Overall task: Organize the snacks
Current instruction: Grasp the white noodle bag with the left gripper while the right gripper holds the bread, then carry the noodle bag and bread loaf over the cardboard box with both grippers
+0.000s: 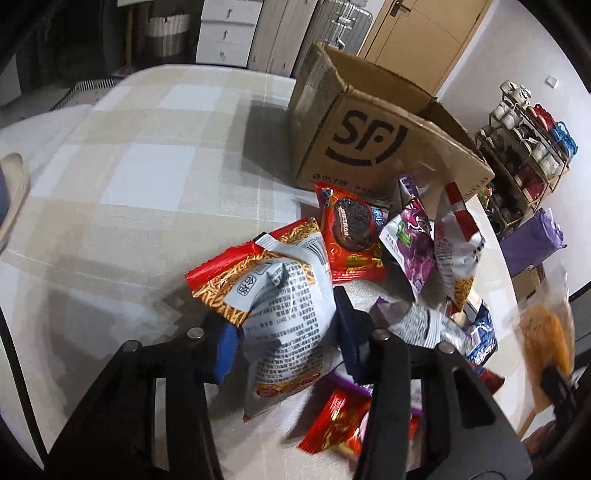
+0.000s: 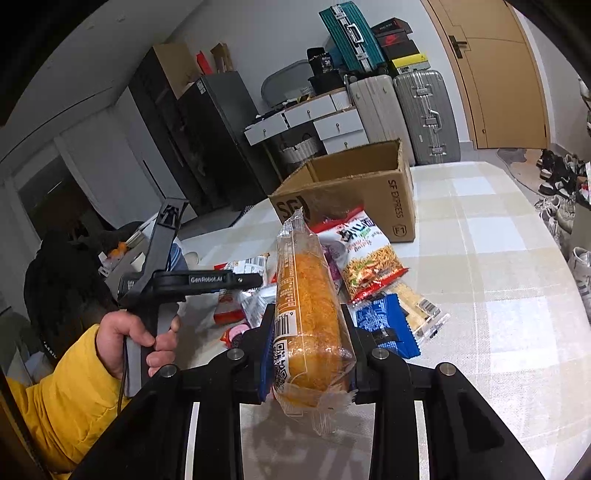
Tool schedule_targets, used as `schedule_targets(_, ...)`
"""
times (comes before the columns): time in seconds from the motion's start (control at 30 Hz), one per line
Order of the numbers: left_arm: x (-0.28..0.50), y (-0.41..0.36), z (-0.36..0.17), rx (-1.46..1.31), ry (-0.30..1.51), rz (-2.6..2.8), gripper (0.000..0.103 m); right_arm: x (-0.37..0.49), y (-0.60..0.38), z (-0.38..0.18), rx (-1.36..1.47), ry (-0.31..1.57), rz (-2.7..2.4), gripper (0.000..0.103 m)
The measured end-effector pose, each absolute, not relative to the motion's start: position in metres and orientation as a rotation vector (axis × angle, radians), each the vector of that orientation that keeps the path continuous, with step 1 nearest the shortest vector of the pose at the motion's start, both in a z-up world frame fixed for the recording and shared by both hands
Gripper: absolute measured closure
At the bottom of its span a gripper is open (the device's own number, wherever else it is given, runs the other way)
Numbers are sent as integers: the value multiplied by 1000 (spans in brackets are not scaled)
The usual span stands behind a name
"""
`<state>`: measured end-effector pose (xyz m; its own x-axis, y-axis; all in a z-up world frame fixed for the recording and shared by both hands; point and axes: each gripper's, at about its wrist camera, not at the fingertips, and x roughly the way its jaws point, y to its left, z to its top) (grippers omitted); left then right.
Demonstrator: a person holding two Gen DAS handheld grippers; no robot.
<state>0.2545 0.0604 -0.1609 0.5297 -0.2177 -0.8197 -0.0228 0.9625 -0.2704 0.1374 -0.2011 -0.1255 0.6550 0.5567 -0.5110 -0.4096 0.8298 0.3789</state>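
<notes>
Checked tablecloth (image 1: 147,166), snack pile near the box (image 1: 369,122). My left gripper (image 1: 291,332) pinches a puffy noodle bag (image 1: 284,306), light & crinkly, so I grab mid-bag. Right gripper (image 2: 310,354) squeezes a soft floss roll (image 2: 310,306) w/ slippery wrap.

A wooden door (image 2: 491,74) stands in the white wall (image 2: 258,33); suitcases (image 2: 424,114) and white drawers (image 2: 317,122) stand beside a shoe rack (image 1: 524,147).
</notes>
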Motion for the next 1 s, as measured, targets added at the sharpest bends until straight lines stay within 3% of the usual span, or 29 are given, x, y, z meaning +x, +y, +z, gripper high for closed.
schedule_targets(1.0,130,76,-30,-157,733,-157,60,129,-159,-16,161,563,621,73)
